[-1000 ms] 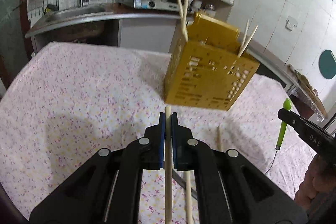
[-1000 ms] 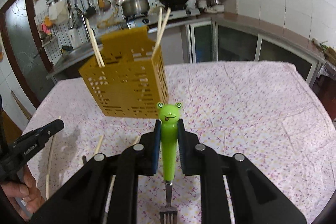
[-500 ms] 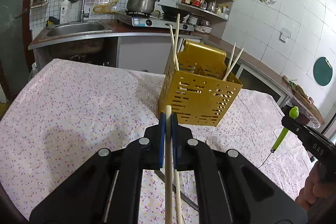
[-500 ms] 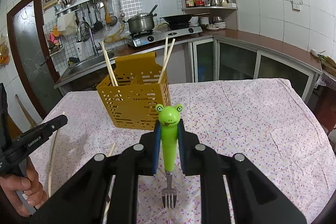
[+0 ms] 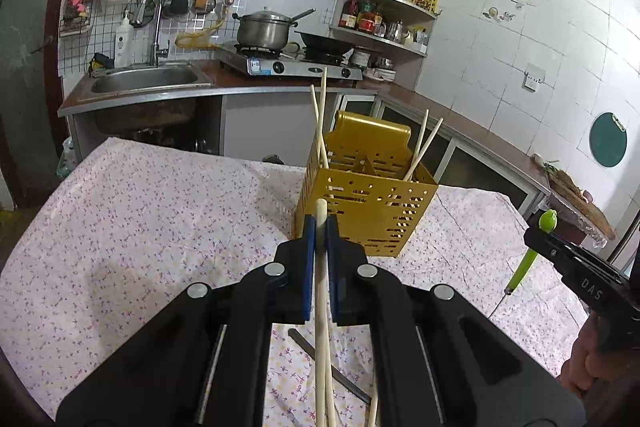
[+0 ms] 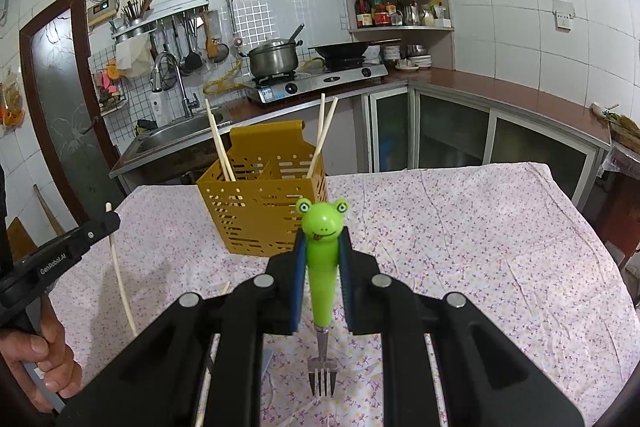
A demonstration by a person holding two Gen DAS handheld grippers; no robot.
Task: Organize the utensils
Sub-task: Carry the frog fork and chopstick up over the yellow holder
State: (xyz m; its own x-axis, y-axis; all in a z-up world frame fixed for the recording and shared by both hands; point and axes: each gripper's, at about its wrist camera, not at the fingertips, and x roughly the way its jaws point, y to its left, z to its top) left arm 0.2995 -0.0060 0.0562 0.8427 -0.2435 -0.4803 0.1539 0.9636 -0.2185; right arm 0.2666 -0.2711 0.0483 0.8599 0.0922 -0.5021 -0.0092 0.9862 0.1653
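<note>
Left gripper [image 5: 320, 227]: you have it pressed together on a single chopstick [image 5: 321, 291], gripped near its top end, the rest hanging down below the jaws.
Right gripper [image 6: 322, 239]: you have it pinching the frog fork [image 6: 321, 267] by its green handle, frog head up, tines pointing down above the tablecloth [image 6: 460, 227].
Holder [image 6: 262, 199]: the yellow slotted holder stands upright on the table, ahead of both grippers and apart from them.
Done: two chopsticks [image 6: 219, 143] lean in the holder's left compartment and two more [image 6: 322, 131] in its right one, so part of the sorting looks finished.
In hand: one chopstick and the fork are lifted but not yet over the holder; you seem to be midway through carrying them.
Left on the table: in the left wrist view at least one loose chopstick [image 5: 373, 405] and a dark flat utensil [image 5: 320, 355], perhaps a knife, lie on the cloth under your gripper.
Estimate: roughly half done, judging by four pieces stowed, two in hand and a few lying loose.
Unclear: which compartment the fork is meant for cannot be told.
</note>
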